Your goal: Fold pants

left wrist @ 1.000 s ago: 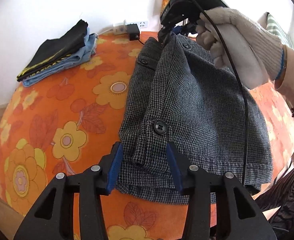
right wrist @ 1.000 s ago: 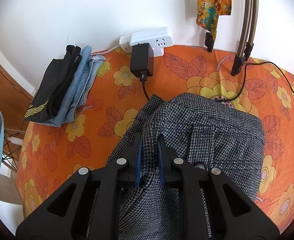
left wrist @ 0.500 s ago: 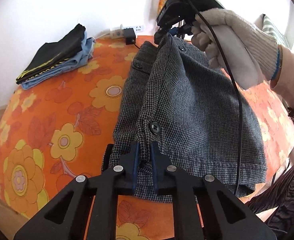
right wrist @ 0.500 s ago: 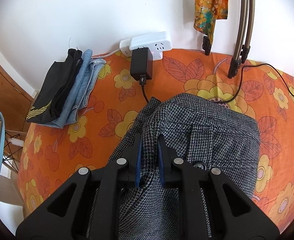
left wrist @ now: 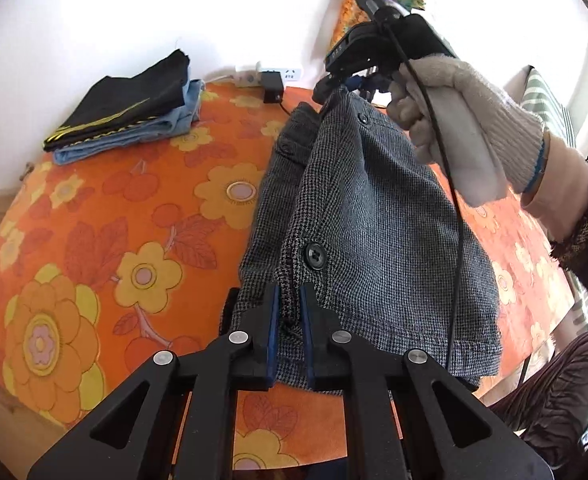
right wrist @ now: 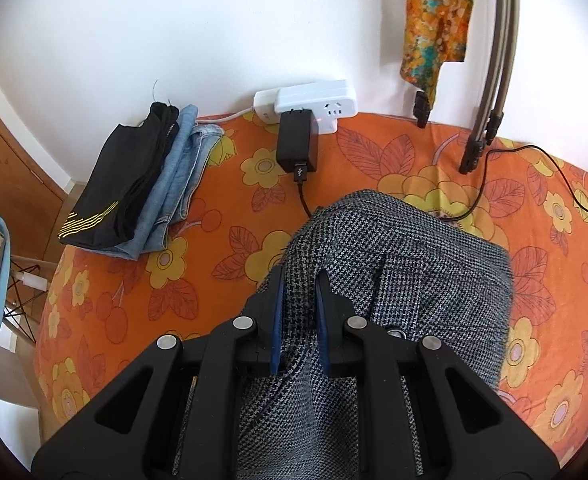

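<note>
pants (left wrist: 374, 216), grey houndstooth, lie partly lifted over the orange floral desk (left wrist: 106, 240). left tongs (left wrist: 289, 312) pinch the near hem edge just below a black button (left wrist: 315, 256). right tongs (right wrist: 298, 300) pinch a raised fold at the far end, held in a gloved hand (left wrist: 454, 128). folded black and denim garments (right wrist: 142, 184) lie well apart, near a white power strip (right wrist: 314, 100) by the wall.

The pants (left wrist: 366, 216) lie on the table (left wrist: 106, 240), the left gripper (left wrist: 288, 308) clamped on their near edge and the right gripper (right wrist: 298, 292) clamped on their far end. A stack of folded clothes (right wrist: 146, 184) sits to the left, near the wall. Behind the pants, a power strip (right wrist: 314, 102) lies against the wall with a charger (right wrist: 297, 146) plugged into it.
</note>
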